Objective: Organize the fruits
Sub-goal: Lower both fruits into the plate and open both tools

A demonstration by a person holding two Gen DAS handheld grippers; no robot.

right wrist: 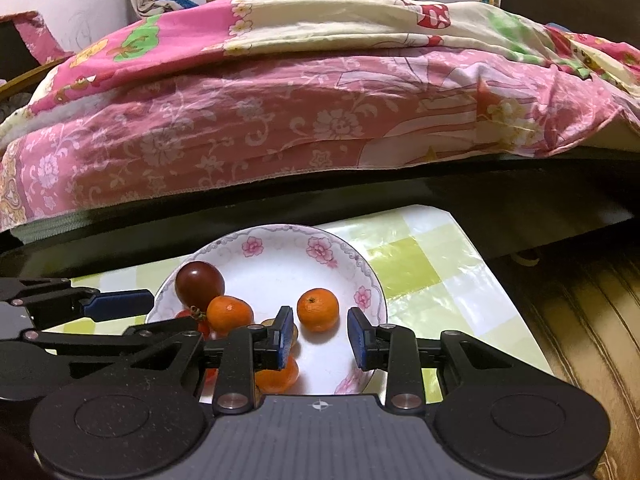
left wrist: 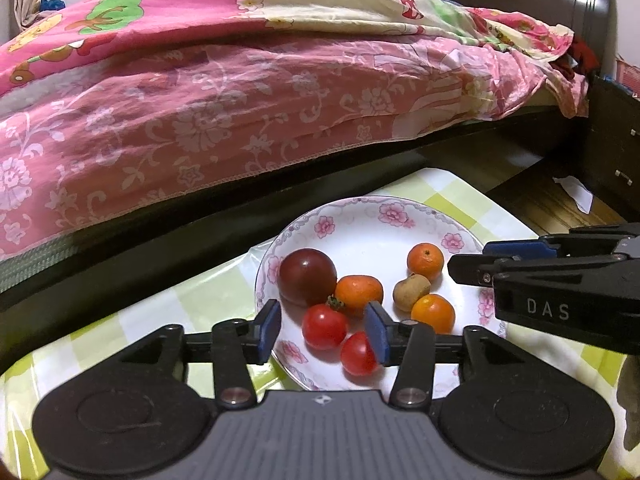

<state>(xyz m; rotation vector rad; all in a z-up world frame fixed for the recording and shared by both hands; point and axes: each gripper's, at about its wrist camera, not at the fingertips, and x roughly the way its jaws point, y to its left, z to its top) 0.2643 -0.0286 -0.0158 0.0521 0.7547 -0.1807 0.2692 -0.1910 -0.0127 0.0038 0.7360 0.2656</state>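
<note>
A white floral plate (left wrist: 360, 220) (right wrist: 280, 252) holds a dark plum (left wrist: 307, 277) (right wrist: 199, 283), three small oranges (left wrist: 425, 261) (right wrist: 318, 309), two red tomatoes (left wrist: 324, 326) and a brown fruit (left wrist: 411, 292). My left gripper (left wrist: 325, 330) is open above the plate's near side, its pads either side of the two tomatoes. My right gripper (right wrist: 320, 338) is open and empty over the plate's right part, just short of one orange. In the left wrist view its fingers (left wrist: 516, 249) reach in from the right.
The plate sits on a small table with a green-and-white checked cloth (right wrist: 420, 264). A bed with a pink floral quilt (left wrist: 200, 120) stands close behind. A dark nightstand (left wrist: 612, 140) and wooden floor (right wrist: 580, 320) lie to the right.
</note>
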